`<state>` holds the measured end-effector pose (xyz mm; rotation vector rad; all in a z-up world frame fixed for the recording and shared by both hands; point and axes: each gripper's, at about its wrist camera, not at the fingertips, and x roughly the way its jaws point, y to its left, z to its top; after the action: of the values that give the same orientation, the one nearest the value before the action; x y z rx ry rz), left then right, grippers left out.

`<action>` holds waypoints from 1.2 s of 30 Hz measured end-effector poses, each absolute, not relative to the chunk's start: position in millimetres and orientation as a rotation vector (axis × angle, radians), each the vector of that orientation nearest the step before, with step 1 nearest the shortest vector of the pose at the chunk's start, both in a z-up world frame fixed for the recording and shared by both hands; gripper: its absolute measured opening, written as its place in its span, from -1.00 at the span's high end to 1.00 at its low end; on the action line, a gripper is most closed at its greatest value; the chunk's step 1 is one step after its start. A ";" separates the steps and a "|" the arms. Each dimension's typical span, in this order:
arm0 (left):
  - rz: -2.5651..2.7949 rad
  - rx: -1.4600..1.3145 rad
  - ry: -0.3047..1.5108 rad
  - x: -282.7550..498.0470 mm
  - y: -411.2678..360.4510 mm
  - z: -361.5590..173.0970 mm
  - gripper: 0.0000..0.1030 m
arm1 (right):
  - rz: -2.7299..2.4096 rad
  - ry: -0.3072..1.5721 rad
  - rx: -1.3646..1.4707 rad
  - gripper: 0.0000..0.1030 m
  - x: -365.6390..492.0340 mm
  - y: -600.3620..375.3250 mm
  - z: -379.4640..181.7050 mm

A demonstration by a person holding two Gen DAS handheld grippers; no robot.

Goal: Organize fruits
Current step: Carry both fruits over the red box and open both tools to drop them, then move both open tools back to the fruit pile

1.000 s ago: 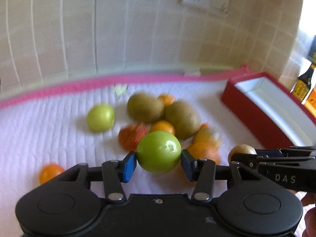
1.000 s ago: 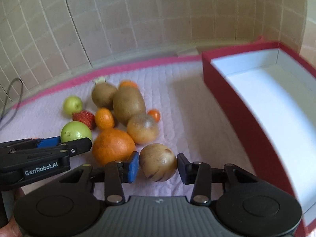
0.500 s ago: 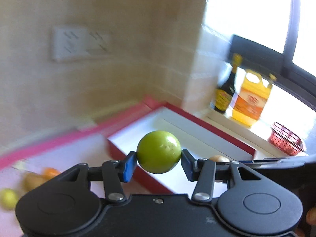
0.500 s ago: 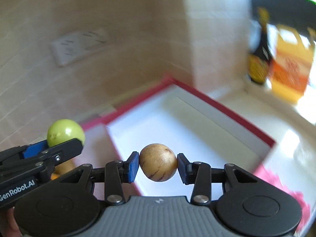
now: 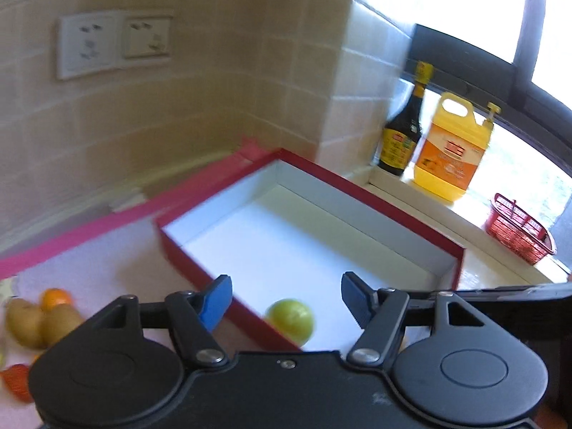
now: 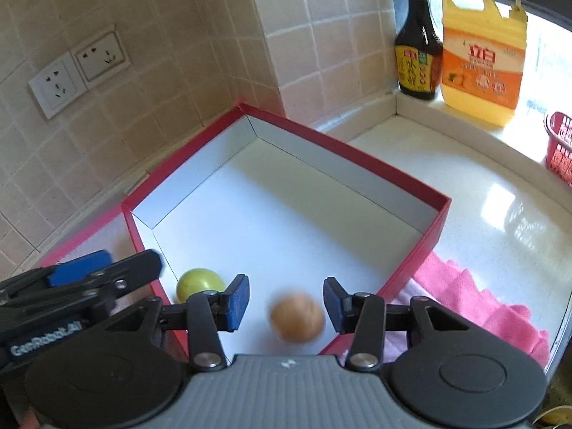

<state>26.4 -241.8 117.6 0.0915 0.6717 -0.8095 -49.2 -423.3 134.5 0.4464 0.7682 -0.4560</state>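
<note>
A red box point(image 5: 375, 200) with a white inside lies on the counter; it also shows in the right wrist view point(image 6: 357, 157). My left gripper point(image 5: 284, 298) is open above its near edge, and a green round fruit point(image 5: 291, 320) lies below it inside the box, also seen in the right wrist view point(image 6: 198, 282). My right gripper point(image 6: 284, 304) is open over the box, with a blurred brown round fruit point(image 6: 296, 316) between and below its fingers. Kiwis point(image 5: 39, 323) and an orange fruit point(image 5: 55, 296) lie on the mat at left.
A dark sauce bottle point(image 6: 416, 46) and a yellow detergent jug point(image 6: 482, 60) stand on the window sill. A red basket point(image 5: 518, 228) sits at the right. A tiled wall with sockets point(image 6: 77, 69) is behind the box. A pink cloth point(image 6: 475, 304) lies beside the box.
Both grippers swung from the fruit pile to above the red box, then opened. The green fruit and the brown fruit dropped out of the fingers into the box.
</note>
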 end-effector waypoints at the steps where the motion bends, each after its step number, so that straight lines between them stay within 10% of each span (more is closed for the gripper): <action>1: -0.789 0.077 0.663 26.3 -231.3 122.2 -0.56 | -0.451 0.753 0.440 0.06 -50.1 -420.9 138.6; 19: -0.174 -0.046 0.436 -14.1 20.3 200.1 -0.55 | -0.018 0.589 0.204 0.07 -6.2 -271.2 211.9; 36: -0.121 -0.166 0.785 30.7 54.1 41.8 -0.52 | 0.001 0.825 0.163 -0.05 30.1 -200.0 117.5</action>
<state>30.7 54.1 41.8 -0.1656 0.7850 -0.1215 30.1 -200.0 117.5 0.1625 0.8250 0.0015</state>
